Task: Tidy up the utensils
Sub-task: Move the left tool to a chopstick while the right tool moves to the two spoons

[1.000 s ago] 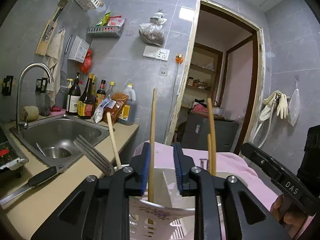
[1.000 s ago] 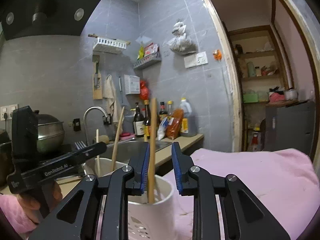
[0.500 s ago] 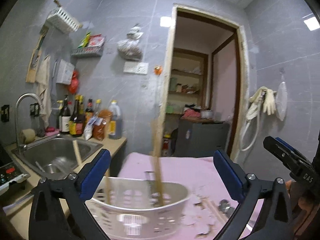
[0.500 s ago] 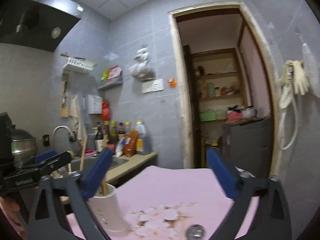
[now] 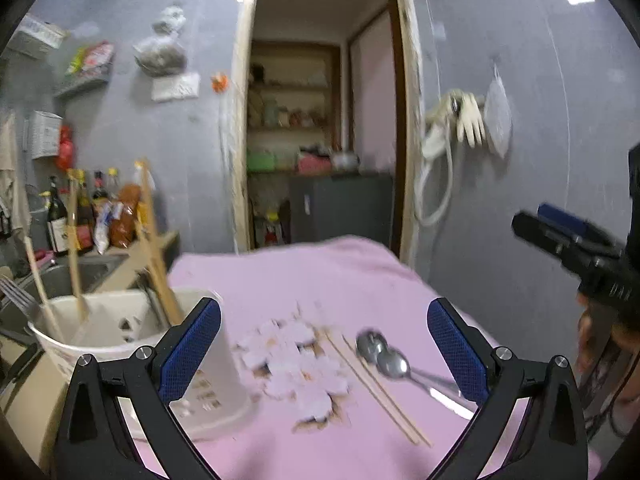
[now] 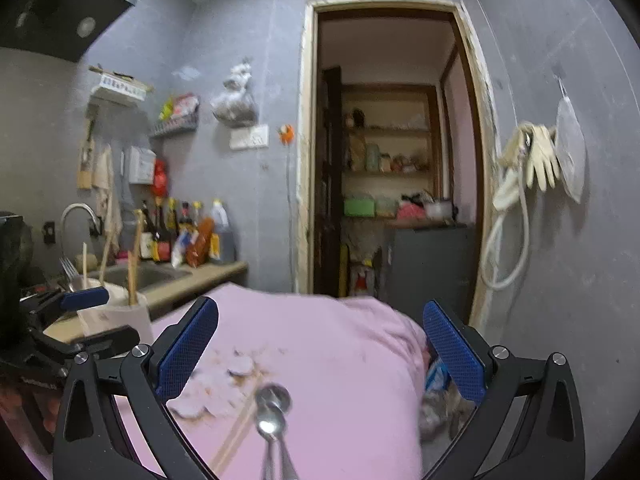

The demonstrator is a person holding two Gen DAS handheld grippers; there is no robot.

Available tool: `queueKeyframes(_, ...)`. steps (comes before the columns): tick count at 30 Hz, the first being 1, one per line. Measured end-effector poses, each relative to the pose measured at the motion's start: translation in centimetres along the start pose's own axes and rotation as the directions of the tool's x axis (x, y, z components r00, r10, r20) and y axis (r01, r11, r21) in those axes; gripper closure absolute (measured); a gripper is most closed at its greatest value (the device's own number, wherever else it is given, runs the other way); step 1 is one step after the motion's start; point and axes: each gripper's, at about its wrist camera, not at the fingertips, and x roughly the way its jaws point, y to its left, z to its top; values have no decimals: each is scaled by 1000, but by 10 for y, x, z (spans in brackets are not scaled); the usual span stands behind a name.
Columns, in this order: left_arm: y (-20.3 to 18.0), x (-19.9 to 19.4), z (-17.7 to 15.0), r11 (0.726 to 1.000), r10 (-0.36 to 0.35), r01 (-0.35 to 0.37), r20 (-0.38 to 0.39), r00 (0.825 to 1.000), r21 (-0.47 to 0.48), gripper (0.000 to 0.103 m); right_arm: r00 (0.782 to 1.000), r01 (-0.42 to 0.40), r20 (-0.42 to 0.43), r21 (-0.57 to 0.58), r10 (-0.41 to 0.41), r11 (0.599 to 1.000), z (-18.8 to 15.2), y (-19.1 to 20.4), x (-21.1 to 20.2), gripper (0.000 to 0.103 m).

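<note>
- Hovering over pink cloth (image 5: 320, 280) on bench: left tool (image 5: 324, 344), blue pads spread wide, nothing between them.
- Same for right tool (image 6: 320, 344): wide apart, empty, above the cloth.
- 2 spoons (image 5: 384, 356) lying on cloth, bowls touching, handles running toward 4 o'clock in left view; in right view at 6 o'clock, just below the gap between the pads.
- Loose chopstick pair (image 5: 376, 388) flat on cloth, just beside spoons on their 9 o'clock side.
- White holder (image 5: 132, 360) at 8 o'clock in left view, standing on cloth w/ several chopsticks (image 5: 156, 248) leaning inside + a fork (image 5: 16, 296) at its 9 o'clock rim.
- Sink (image 6: 140, 276) & bottles (image 6: 180, 232) behind holder, approx 9 o'clock in right view.
- Pictures blurred; finer detail not readable.
</note>
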Motion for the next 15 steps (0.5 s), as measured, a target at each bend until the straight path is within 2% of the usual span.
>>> queueKeyframes(4,-5,27,-8,999,-31,29,-120,992,-14,2,996,1,-90,44,3,999,-13,-21,11,1)
queueKeyframes(8,-9,50,-16,998,-56,53,-230,972,-19,5,972,-26,-229,82,44,996,-28,-37,30,22)
queueKeyframes(10,-10,63,-18,997,-77,72,-288,955,-28,14,954,-36,-293,87,60,996,-37,-41,39,34)
queueKeyframes(11,-11,71,-20,996,-87,81,-322,943,-32,23,943,-48,-325,94,76,994,-42,-42,44,43)
queueKeyframes(12,-10,76,-20,996,-91,84,-345,934,-35,31,923,-68,-370,107,103,992,-48,-44,51,51)
queueKeyframes(14,-11,92,-24,993,-114,101,-408,906,-55,44,891,-91,-432,129,138,988,-57,-46,60,59)
queueKeyframes(15,-10,97,-26,992,-129,109,-430,894,-70,49,868,-108,-469,147,166,983,-63,-46,66,62)
